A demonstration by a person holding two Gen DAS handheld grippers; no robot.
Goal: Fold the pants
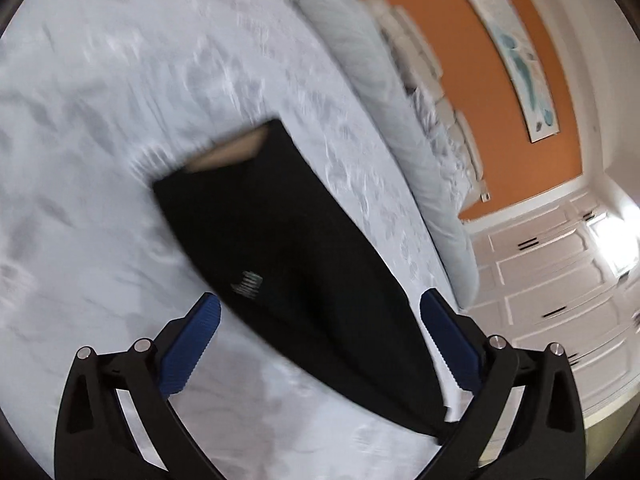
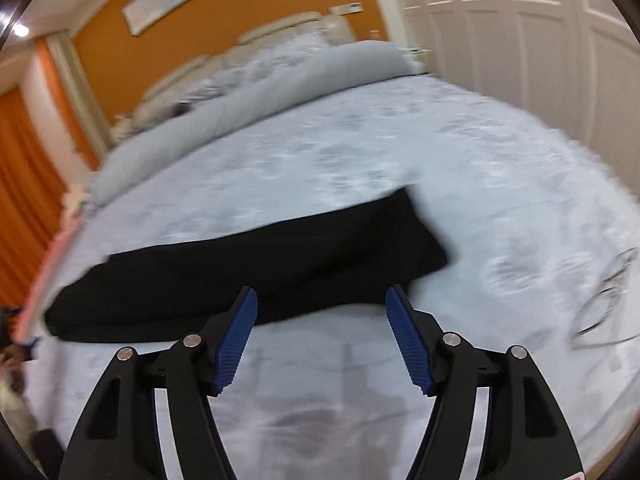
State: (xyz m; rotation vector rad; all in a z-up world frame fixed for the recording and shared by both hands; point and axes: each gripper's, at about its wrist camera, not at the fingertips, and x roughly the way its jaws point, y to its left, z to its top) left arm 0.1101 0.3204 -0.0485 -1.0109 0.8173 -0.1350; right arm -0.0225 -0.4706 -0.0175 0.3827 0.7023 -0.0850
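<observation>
Wide pale bed [image 1: 120, 120] filling most of both views, its patterned cover rumpled and blurred. Along the far edge, a long grey-blue bolster of bedding [image 2: 280, 92], with a cream headboard [image 2: 276, 32] behind it against an orange wall [image 1: 460, 40]. White panelled wardrobe doors [image 2: 520, 40] on one side, orange curtains [image 2: 24, 184] on the other, a long framed picture [image 1: 516, 60] up on the wall.

And there, flat on the cover, the black pants [image 1: 288, 264] folded into a long narrow strip, a tan lining showing at the far end in the left wrist view and a small pale logo near the middle. Same strip lying crosswise in the right wrist view [image 2: 248, 268].

Left gripper [image 1: 320, 320] spread as wide as can be, blue pads either side of the pants' near end, no pad pressing on the cloth, nothing held. Right gripper [image 2: 320, 304] parted too, less widely, poised at the near edge of the strip, gripping nothing.

Off to the right on the cover, a thin looped cable [image 2: 604, 300], small and blurred.
</observation>
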